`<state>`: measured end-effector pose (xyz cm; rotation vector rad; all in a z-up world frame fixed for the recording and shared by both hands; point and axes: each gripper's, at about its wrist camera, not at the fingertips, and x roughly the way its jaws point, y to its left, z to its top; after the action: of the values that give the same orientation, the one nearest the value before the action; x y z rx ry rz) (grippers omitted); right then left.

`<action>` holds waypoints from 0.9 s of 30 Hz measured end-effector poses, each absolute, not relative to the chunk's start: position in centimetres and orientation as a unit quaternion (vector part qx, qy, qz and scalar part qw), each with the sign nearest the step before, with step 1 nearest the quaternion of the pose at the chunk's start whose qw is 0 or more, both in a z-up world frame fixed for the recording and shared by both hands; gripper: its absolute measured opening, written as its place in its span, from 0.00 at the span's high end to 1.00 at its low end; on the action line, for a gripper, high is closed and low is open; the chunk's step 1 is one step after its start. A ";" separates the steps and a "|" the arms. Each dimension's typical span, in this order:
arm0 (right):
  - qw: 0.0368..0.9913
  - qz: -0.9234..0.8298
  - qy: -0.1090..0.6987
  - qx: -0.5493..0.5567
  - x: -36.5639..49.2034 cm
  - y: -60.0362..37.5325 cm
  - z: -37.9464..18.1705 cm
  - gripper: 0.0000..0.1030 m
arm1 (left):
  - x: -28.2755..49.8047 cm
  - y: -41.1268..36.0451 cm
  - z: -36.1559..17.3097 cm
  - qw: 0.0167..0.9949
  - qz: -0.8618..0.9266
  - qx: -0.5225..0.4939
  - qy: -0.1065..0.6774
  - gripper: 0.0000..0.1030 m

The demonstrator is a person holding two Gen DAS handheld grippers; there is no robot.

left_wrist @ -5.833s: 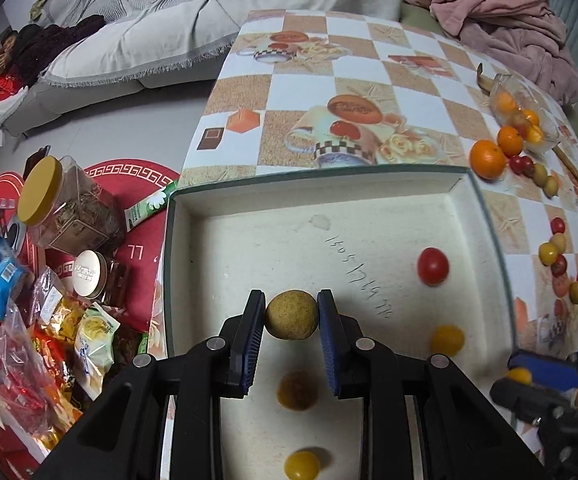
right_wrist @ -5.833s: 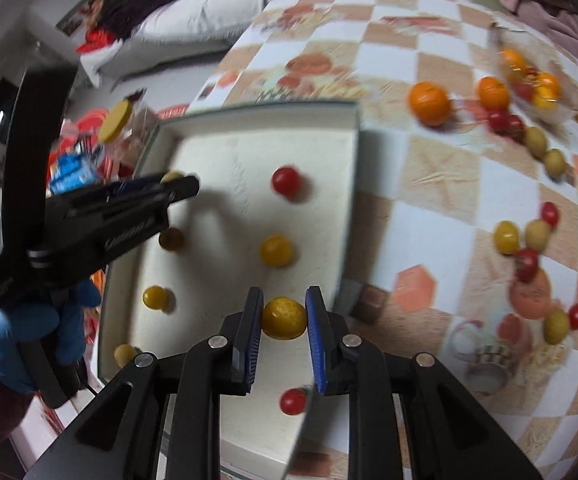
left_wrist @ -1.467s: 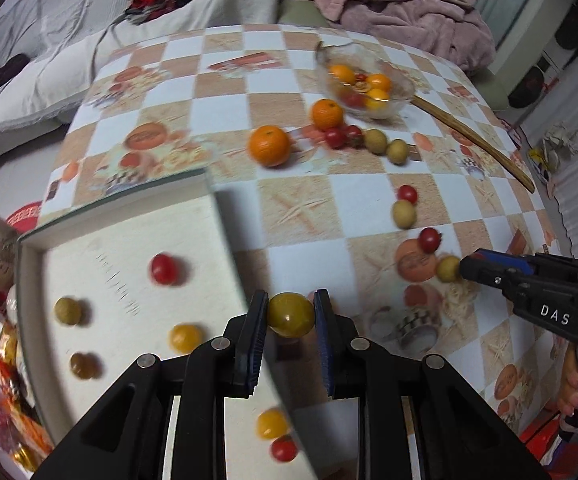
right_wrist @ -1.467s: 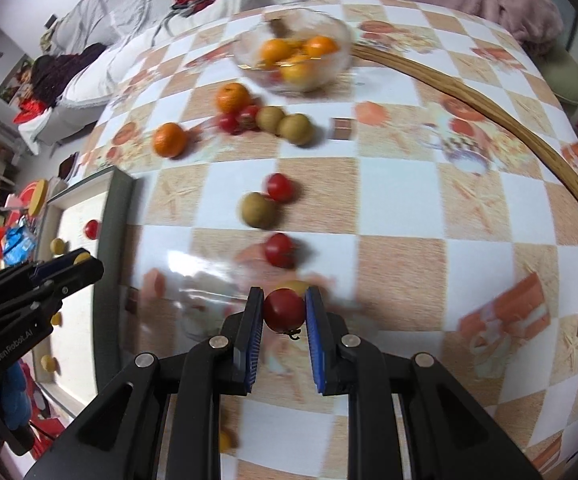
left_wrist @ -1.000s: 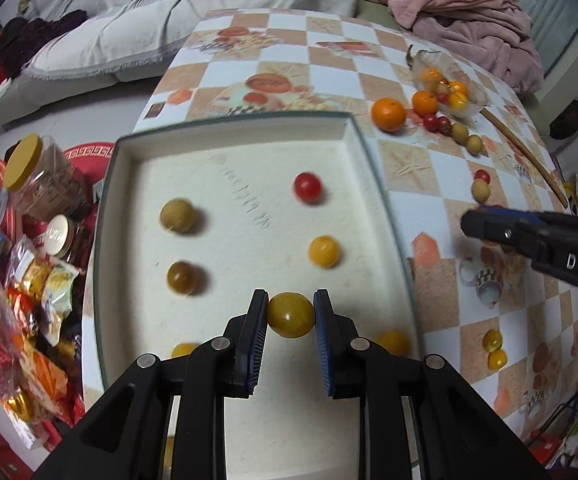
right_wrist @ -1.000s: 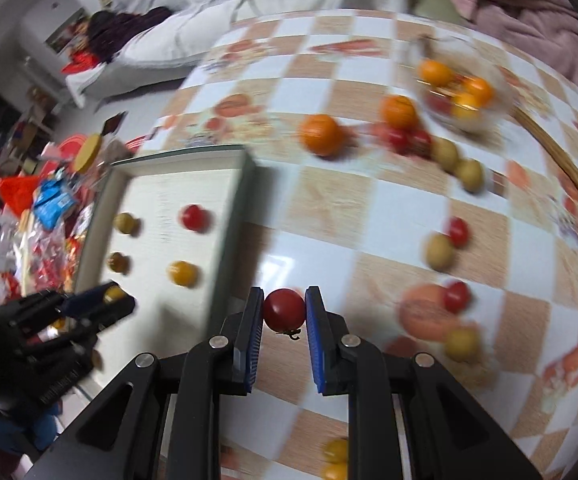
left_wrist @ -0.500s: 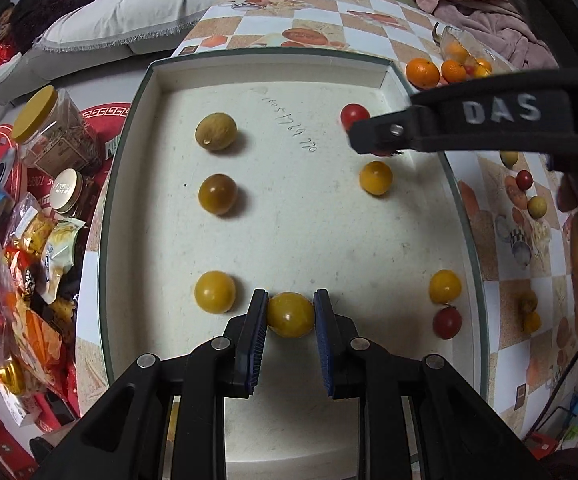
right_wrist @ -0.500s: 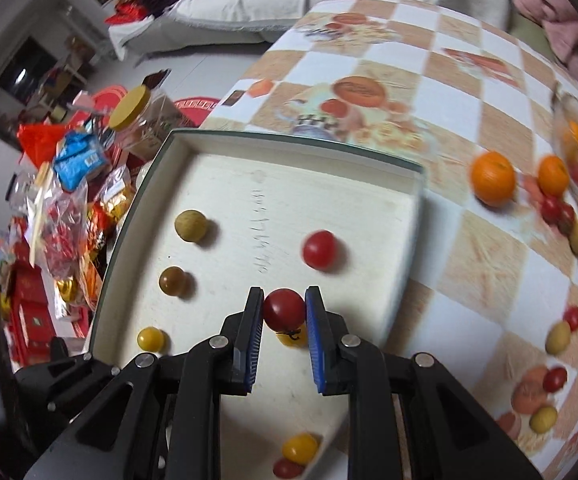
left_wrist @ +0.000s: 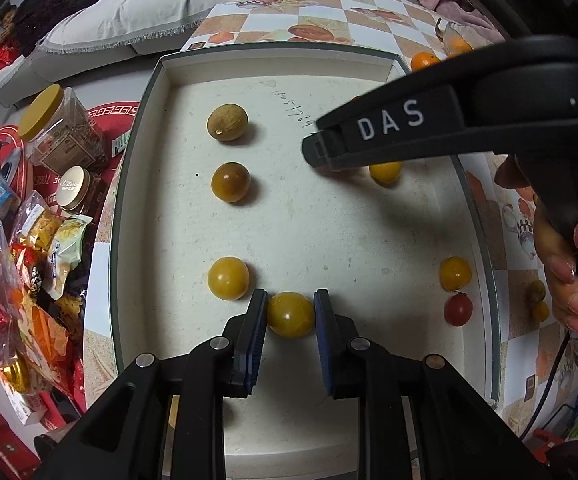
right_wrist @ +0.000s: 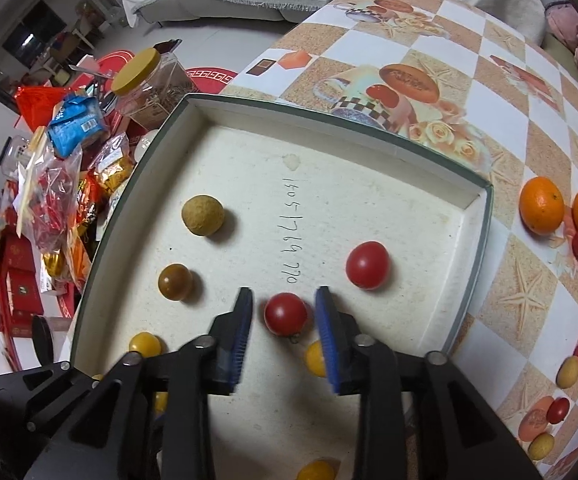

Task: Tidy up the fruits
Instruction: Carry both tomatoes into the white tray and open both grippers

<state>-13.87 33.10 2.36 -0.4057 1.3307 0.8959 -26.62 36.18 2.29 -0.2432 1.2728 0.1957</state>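
At the lower centre of both views, the left hand-held gripper point(left_wrist: 291, 314) gripped a yellow tomato point(left_wrist: 291, 315) over the tray point(left_wrist: 129, 184) while the right hand-held gripper point(right_wrist: 284, 314), jaws just parted, released a red tomato point(right_wrist: 285, 313); many fruits point(right_wrist: 541, 205) remained on the counter point(right_wrist: 501, 120).

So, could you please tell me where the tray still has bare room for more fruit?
The tray is bare along its far wall, beyond the longan and the far red tomato. The middle strip by the handwritten numbers is free too. The near right corner is crowded with a yellow tomato touching a red tomato.
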 end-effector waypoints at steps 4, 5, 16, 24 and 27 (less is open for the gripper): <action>0.680 0.394 0.594 -0.170 -13.7 32.9 2.5 0.47 | -26.5 36.1 2.3 0.791 0.090 -0.110 0.596 0.75; 0.681 0.394 0.594 -0.167 -13.6 32.8 2.6 0.47 | -26.5 36.1 2.3 0.790 0.089 -0.109 0.597 0.75; 0.705 0.386 0.586 -0.102 -12.1 30.7 5.5 0.19 | -26.5 35.6 2.9 0.791 0.089 -0.091 0.598 0.28; 0.735 0.349 0.579 -0.059 -11.0 26.5 7.0 0.09 | -25.5 34.5 3.5 0.791 0.082 -0.061 0.603 0.28; 0.746 0.326 0.579 -0.049 -10.7 24.0 7.2 0.09 | -24.7 33.9 4.0 0.794 0.079 -0.053 0.601 0.28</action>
<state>-10.68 23.98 7.22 -0.1067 1.2675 0.7136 -24.69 33.95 3.95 -0.1138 1.2913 0.1707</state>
